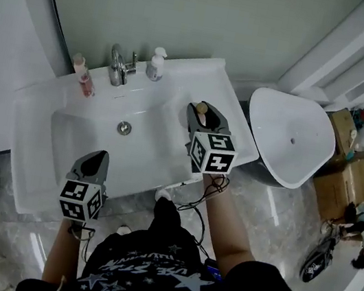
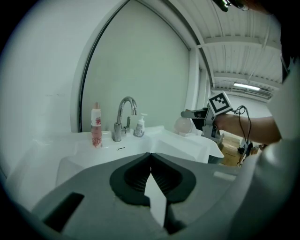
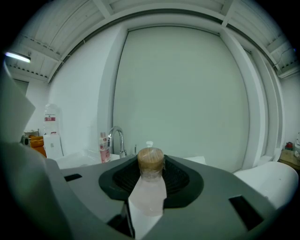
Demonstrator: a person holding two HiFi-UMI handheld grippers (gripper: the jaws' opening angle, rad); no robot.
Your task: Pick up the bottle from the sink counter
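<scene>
Head view: the right gripper (image 1: pixel 204 112) is seen above the right side of the white sink counter (image 1: pixel 201 75), closed on a brown-capped bottle (image 1: pixel 202 108). The left gripper (image 1: pixel 96 157) is held over the basin's front edge. A faucet (image 1: pixel 117 64), a pink bottle (image 1: pixel 82 76) and a pump bottle (image 1: pixel 156 65) are ranged along the back rim. Left gripper view: the jaws are pressed together, with nothing between them. Right gripper view: the brown-capped bottle's pale body (image 3: pixel 149 192) is clamped between partly parted jaws, cap away from the camera.
</scene>
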